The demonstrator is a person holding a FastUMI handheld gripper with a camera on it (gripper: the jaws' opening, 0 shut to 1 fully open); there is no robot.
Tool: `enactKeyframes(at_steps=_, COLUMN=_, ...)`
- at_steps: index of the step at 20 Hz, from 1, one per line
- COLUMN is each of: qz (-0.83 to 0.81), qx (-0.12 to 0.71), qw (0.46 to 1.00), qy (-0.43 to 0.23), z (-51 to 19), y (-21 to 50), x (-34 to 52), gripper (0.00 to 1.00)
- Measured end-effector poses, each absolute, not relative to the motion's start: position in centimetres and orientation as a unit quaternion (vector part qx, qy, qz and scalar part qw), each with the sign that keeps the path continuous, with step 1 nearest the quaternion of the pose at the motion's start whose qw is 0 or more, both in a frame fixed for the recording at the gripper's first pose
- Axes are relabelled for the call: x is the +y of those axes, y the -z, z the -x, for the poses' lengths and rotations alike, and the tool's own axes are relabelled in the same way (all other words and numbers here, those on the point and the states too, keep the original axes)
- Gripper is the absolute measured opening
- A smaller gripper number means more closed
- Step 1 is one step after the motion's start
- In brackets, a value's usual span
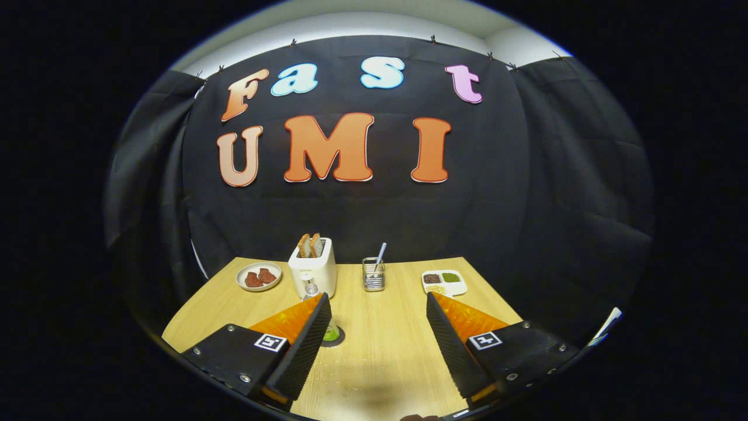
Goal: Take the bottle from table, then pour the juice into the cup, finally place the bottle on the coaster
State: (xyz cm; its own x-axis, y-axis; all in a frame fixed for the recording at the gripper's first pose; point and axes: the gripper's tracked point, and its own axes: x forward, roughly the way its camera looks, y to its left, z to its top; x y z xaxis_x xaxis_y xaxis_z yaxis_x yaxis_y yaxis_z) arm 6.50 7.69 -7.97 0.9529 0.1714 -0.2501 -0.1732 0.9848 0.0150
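My gripper (378, 298) is held above the wooden table (380, 351), open, with nothing between its two black fingers. A clear bottle (331, 331) with green juice at its bottom stands just behind the left fingertip (315, 327), which hides most of it. Its small clear top (311, 289) pokes up in front of the toaster. Under the bottle lies a dark round coaster (338, 339), partly covered by the finger. Whether a cup stands behind the left finger I cannot tell.
Along the table's far edge stand a plate with red pieces (259, 276), a white toaster (314, 272) holding toast, a metal holder (373, 276) with a utensil in it, and a divided white dish (445, 282). A dark shadow falls on the near table.
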Motion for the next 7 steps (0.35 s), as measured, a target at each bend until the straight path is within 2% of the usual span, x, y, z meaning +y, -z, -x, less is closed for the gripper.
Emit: enactKeyframes(at_steps=7, qz=0.006, qx=0.108, qw=0.990, qy=-0.087, z=-4.5, y=6.7, x=7.5, gripper=0.97)
